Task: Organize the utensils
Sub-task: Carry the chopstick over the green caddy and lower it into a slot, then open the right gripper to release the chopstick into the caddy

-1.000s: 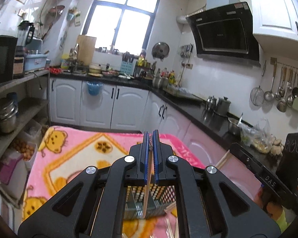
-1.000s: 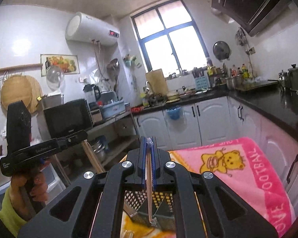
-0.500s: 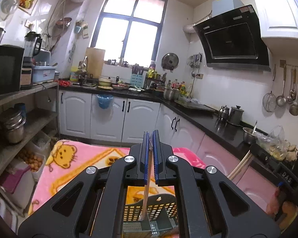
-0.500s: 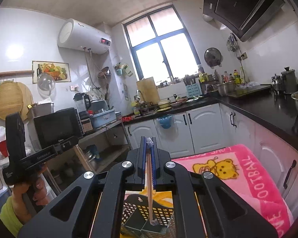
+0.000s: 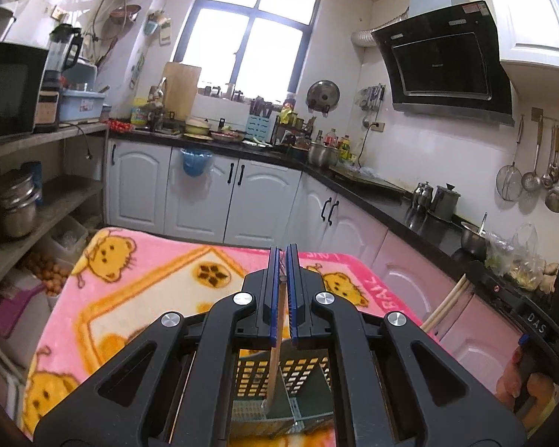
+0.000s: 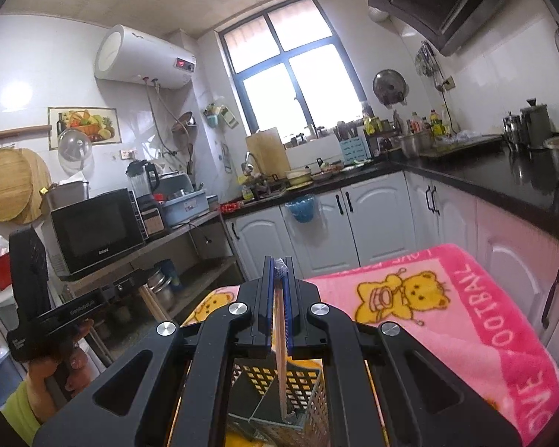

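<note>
My left gripper (image 5: 283, 257) is shut on a wooden chopstick (image 5: 275, 354) that hangs down between its blue pads. The stick's lower end sits inside a black perforated utensil basket (image 5: 309, 370) on the pink blanket. My right gripper (image 6: 278, 265) is likewise shut on a pair of wooden chopsticks (image 6: 279, 357), whose tips reach into the same utensil basket (image 6: 311, 387) beside its grey divider. Each view shows the other gripper from the side: the right gripper (image 5: 518, 309) with its chopsticks (image 5: 445, 307), and the left gripper (image 6: 74, 311) held by a hand.
The pink bear-print blanket (image 5: 130, 298) covers the table. White cabinets and a black countertop (image 5: 384, 201) run along the far and right sides. Open shelves with a microwave (image 6: 93, 231) and pots stand at the left. Ladles hang on the right wall (image 5: 551, 171).
Both grippers have sunk lower, and the chopsticks' lower ends have gone down into the basket. Both stay shut on their sticks.
</note>
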### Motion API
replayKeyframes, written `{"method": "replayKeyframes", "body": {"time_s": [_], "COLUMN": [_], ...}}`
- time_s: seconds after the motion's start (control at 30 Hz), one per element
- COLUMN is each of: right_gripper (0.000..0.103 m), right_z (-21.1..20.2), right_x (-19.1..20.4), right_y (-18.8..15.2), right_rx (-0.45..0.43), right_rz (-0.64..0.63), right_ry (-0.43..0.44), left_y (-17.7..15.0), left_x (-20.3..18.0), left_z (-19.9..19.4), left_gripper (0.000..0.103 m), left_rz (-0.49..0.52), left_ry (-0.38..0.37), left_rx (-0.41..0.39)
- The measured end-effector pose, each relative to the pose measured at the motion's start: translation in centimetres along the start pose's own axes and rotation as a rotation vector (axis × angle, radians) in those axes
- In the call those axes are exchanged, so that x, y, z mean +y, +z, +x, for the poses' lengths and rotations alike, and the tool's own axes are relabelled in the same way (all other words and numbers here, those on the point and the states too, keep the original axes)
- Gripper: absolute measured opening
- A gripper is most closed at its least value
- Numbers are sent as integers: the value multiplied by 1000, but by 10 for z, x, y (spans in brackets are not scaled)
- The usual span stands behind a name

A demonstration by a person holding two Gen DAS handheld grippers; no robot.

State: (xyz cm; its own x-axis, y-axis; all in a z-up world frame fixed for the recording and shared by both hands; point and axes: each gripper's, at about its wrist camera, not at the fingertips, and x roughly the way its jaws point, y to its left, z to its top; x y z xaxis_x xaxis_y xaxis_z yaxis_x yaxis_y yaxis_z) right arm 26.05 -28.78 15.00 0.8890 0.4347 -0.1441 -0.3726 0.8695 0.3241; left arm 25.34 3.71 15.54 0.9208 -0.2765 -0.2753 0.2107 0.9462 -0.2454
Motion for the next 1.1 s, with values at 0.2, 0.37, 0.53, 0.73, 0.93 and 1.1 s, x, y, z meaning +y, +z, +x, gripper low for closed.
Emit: {"method": "replayKeyframes", "body": {"time_s": [0.2,0.37,0.53,0.73,0.93,1.1], "right_gripper": [5,7,28,32,35,37], "right_z": [5,6,0,-7,-11,-16], "right_x": [-3,-4,-8,-16,-21,-20], "right_y": [-14,-23,-29,-35,-43,-49], "right_rx": [14,25,27,47,86,117], "right_rz": [18,26,40,64,77,68], "right_ry": [-2,-26,-43,-59,-73,-81], "left_y": [-11,-19,-25,-30,-34,-37], "left_x": [4,10,20,28,29,30], "left_z": [1,3,1,-6,-17,-23], "left_gripper": [2,2,2,18,38,56], "left_rz": [-9,-28,-58,-85,-85,-94], "left_ry": [-6,6,15,33,52,42], "left_rx": [4,23,43,63,73,76]}}
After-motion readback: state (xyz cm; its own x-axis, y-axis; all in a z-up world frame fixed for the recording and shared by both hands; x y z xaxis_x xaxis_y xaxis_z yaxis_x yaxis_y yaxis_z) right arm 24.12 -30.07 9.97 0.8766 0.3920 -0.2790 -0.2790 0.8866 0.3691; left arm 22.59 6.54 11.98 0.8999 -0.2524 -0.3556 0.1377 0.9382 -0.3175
